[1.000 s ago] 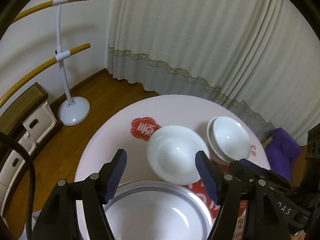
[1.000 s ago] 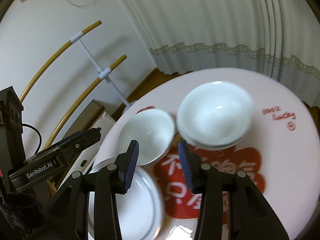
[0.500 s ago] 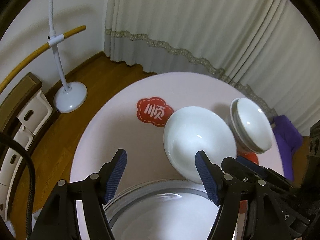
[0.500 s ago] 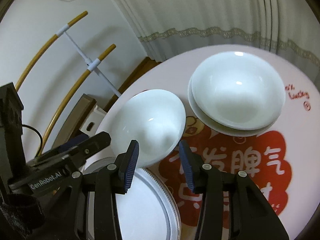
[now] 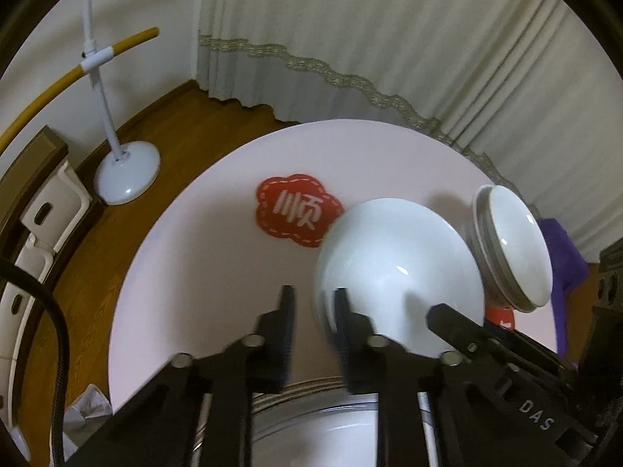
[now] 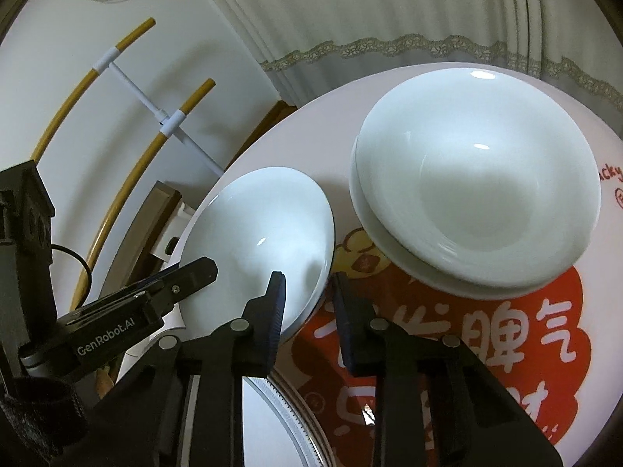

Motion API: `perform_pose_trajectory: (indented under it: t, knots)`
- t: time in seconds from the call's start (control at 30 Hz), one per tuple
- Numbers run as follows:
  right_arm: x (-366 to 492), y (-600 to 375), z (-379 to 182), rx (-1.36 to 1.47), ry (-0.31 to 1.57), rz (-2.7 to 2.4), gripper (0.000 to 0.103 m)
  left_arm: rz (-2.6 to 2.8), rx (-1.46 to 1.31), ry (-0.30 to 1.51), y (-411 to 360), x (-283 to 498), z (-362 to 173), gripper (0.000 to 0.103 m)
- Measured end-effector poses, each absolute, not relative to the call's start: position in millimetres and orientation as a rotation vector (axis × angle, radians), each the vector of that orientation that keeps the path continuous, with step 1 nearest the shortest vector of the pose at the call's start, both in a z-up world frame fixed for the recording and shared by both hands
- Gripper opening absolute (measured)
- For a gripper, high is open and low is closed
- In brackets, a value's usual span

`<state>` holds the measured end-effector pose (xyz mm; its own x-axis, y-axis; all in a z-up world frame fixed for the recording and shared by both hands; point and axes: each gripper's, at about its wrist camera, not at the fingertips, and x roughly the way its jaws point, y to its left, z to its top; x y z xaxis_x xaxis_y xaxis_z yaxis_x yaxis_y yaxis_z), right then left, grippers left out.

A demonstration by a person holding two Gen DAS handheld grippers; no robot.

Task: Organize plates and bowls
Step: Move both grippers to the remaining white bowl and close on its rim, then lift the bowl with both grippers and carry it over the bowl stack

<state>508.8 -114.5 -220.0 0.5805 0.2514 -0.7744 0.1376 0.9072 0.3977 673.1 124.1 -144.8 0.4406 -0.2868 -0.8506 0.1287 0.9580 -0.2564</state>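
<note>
Left wrist view sits right behind its own two fingers (image 5: 340, 323), tilted steeply down and close over the round table (image 5: 218, 272), facing the curtain (image 5: 409, 39) and the floor lamp (image 5: 126, 173) off to its left. Right wrist view looks down along its fingers (image 6: 344, 307) too, just as near, toward the same curtain. Both share the single white bowl (image 5: 397, 276) (image 6: 257, 241), the stacked bowls (image 5: 514, 249) (image 6: 479, 179) and the ringed plate (image 5: 319, 428) at the bottom edge; each catches the other gripper at its side.
</note>
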Motion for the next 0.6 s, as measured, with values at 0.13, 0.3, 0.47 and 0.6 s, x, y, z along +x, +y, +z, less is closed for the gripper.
perform_pose_trajectory:
  t: [0.13, 0.3, 0.47, 0.6]
  knots:
    - [507.5, -113.6, -221.4, 0.44, 0.957, 0.069, 0.023, -0.253, -0.116, 1.067, 115.3, 670.5, -142.3, 0.006]
    - [505.5, -117.3, -224.2, 0.467, 0.956, 0.09, 0.021, -0.267, -0.113, 1.032, 113.5, 663.1, -137.2, 0.005]
    - [502.0, -116.5, -216.7, 0.458, 0.941, 0.108, 0.021, -0.262, -0.106, 0.993, 112.1, 651.9, -123.7, 0.004]
    - [496.2, -116.2, -205.4, 0.456, 0.916, 0.125, 0.021, -0.261, -0.118, 0.971, 113.5, 641.5, -114.7, 0.004]
